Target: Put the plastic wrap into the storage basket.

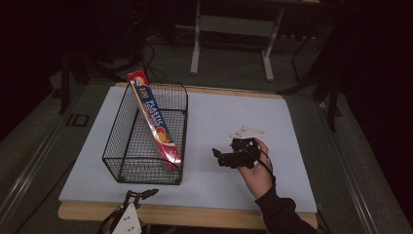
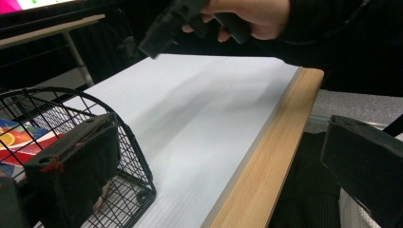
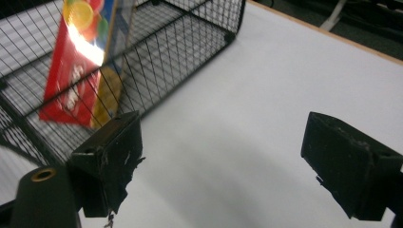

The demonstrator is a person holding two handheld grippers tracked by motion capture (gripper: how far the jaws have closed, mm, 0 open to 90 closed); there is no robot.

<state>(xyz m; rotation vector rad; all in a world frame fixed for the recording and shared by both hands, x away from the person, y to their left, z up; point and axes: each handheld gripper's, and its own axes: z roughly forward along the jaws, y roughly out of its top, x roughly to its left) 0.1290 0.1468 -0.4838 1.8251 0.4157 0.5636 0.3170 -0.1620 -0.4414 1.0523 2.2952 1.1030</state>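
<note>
A black wire basket (image 1: 146, 136) is sitting on the left half of the white tabletop (image 1: 234, 122), reaching from near the far edge toward the near edge. A long red and blue box of plastic wrap (image 1: 155, 119) is leaning inside it, its lower end resting at the basket's near right corner and its upper end rising past the rim at the far left corner. The right hand-held gripper (image 1: 229, 157) is hovering over the right half of the tabletop, well apart from the basket, with the person's right hand (image 1: 255, 170) wrapping its grip and a dark sleeve (image 1: 285, 214) coming in over the near edge. In the right gripper view its two black jaws are standing wide apart with nothing between them, and the basket (image 3: 142, 57) with the box (image 3: 81, 61) is lying beyond the left jaw. The left hand-held gripper (image 1: 141, 195) is sitting at the near edge of the tabletop, just short of the basket's near side. In the left gripper view its jaws are also spread wide and holding nothing, with the basket's near corner (image 2: 133, 156) beside one jaw and the wooden edge strip (image 2: 266, 156) running between them.
</note>
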